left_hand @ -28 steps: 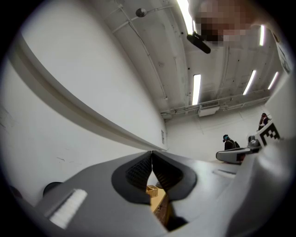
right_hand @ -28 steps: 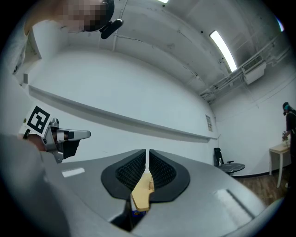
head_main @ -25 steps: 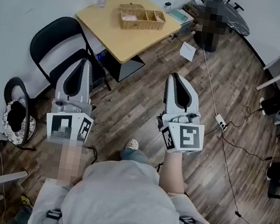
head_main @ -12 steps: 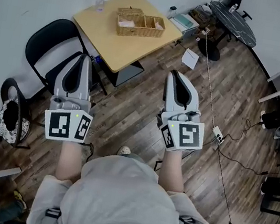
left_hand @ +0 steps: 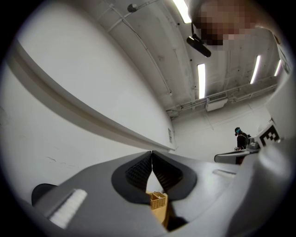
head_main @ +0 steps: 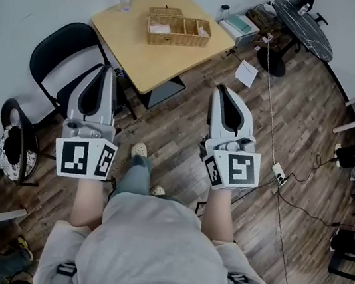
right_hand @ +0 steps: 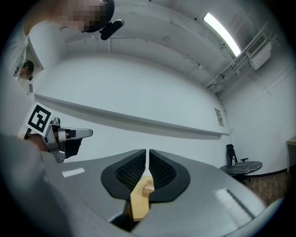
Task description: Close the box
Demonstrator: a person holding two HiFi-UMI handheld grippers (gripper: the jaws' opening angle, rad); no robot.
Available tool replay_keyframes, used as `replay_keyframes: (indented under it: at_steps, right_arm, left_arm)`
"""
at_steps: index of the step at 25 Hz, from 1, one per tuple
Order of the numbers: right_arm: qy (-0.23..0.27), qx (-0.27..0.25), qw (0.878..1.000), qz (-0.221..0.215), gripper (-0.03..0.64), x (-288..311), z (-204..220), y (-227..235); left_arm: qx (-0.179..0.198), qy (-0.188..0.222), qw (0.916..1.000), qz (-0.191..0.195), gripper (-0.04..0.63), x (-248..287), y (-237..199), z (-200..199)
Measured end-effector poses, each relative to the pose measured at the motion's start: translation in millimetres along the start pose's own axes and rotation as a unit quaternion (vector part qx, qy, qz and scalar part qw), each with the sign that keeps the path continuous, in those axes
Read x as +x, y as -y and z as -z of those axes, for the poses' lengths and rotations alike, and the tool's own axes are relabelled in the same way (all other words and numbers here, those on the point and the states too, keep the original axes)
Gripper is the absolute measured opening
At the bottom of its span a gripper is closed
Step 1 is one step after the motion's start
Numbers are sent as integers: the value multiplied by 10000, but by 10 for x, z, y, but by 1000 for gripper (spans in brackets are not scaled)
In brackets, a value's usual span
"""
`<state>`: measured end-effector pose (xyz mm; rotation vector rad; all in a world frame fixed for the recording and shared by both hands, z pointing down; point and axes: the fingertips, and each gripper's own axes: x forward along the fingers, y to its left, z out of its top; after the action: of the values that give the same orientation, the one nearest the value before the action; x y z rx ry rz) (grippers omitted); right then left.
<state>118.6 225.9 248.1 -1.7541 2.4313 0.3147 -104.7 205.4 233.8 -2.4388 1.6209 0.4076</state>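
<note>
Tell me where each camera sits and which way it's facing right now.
Head view: on the person's head, looking steeply down at the floor, table and wicker box; shows the torso, left tool and right tool.
Left gripper view: rides the left tool, tilted up at wall and ceiling lights; shows its jaws together, the right tool at the right edge.
Right gripper view: rides the right tool, facing up at a wall; jaws almost touching, left tool at left.
Shared: both gripper views glimpse the table and wicker box under their jaws.

Woven wicker box (head_main: 178, 30), matt wooden table (head_main: 149, 60)
</note>
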Motion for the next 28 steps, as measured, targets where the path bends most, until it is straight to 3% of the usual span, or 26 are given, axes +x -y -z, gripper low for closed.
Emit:
replay_keyframes:
  at_steps: [16, 28]
  right_arm:
    - [177, -163, 9995, 214, 25, 1507, 195, 539]
    - [256, -165, 9989, 349, 25, 2516, 360, 599]
  left_arm:
    - [-38, 220, 9995, 201, 60, 1512, -608, 324]
    - [-16, 247, 9991, 351, 58, 2331, -1220, 526]
